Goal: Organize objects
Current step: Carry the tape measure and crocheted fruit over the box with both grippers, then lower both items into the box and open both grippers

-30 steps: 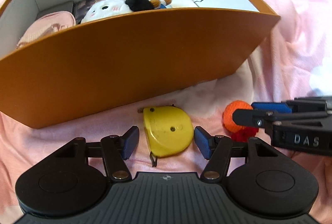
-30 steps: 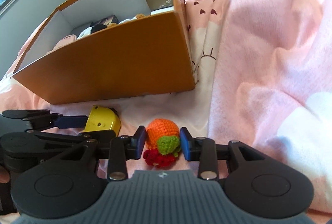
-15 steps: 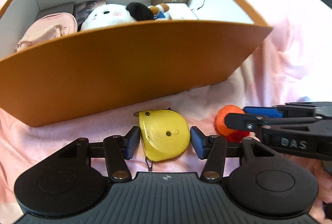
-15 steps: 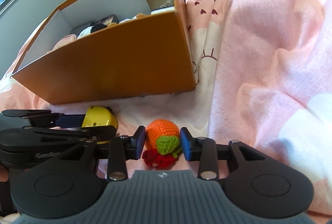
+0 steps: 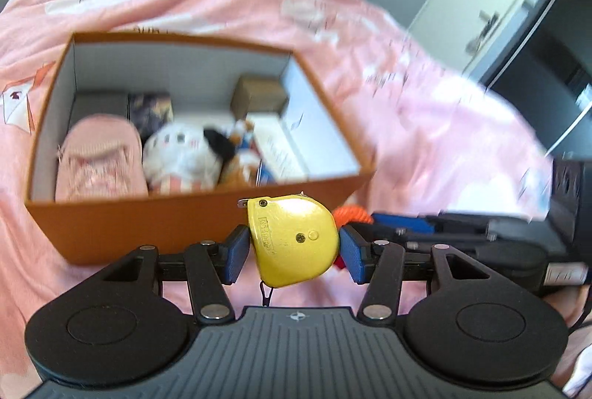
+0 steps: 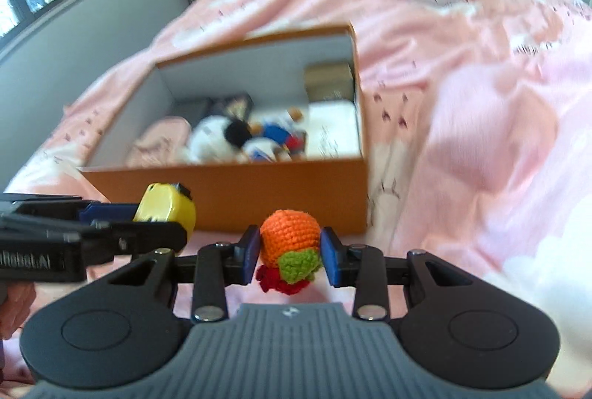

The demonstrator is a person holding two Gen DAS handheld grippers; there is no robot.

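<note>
- My left tool [image 5: 294, 247] is clamped on the yellow tape measure [image 5: 294, 242]; half a second ago it lay on the bed, and it is now lifted clear, level with the near wall of the orange box [image 5: 148, 225].
- My right tool [image 6: 289, 251] is clamped on the crocheted orange toy [image 6: 290, 240], also raised off the pink bedspread [image 6: 481, 140] since then.
- Both views have risen: earlier they faced the box wall, now they look down into the open top.
- Box contents visible: a pink pouch [image 5: 98, 162], a white plush toy [image 5: 181, 155], a small brown carton [image 5: 259, 95]. Blur hides finer detail.
- Judgement: both pickups are complete; the carry has begun. Next, each item must clear the near rim, then be released over free floor space, which looks scarce at the front.
</note>
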